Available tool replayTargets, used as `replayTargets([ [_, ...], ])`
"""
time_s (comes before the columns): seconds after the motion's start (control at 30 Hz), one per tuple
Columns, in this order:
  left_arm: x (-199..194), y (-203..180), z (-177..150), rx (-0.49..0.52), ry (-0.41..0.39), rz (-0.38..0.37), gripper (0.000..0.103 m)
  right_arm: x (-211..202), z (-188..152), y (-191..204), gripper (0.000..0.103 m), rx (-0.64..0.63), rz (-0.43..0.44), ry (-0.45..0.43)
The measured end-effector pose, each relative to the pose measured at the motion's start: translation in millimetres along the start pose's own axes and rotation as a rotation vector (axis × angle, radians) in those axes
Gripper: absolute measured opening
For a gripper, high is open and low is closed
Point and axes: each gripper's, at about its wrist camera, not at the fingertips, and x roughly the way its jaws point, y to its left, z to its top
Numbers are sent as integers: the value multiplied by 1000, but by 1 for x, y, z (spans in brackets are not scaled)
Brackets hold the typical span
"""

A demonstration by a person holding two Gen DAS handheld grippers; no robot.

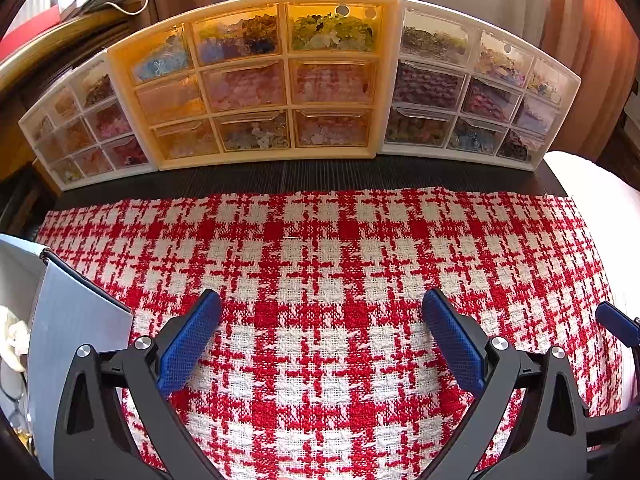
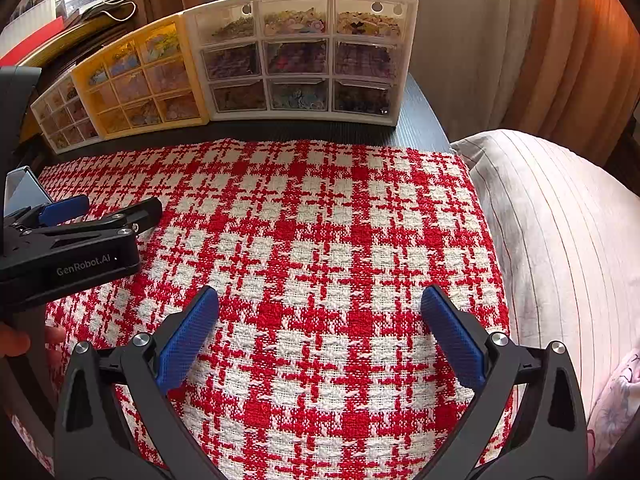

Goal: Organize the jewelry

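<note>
Both grippers, left (image 1: 320, 320) and right (image 2: 320, 316), jaws apart above checked cloth (image 1: 340, 248).

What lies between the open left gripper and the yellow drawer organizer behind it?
Only bare red-and-white checked cloth, then a strip of dark tabletop, separates the left gripper from the yellow organizer, in the left wrist view.

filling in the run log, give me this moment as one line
stage: start | left hand-held gripper: open, empty, over checked cloth | right hand-held gripper: open, empty | three drawer organizers behind cloth: drawers shut

Red-and-white houndstooth cloth (image 1: 320, 264), yellow drawer cabinet (image 1: 256, 80) between white cabinets (image 1: 472, 88), blue claw pads (image 1: 188, 344)
</note>
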Motion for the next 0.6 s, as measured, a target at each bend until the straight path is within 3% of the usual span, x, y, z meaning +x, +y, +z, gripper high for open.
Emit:
replayTargets([
  [0.6, -2, 0, 0, 0, 0, 0, 100, 0, 0, -1, 97, 0, 0, 0],
])
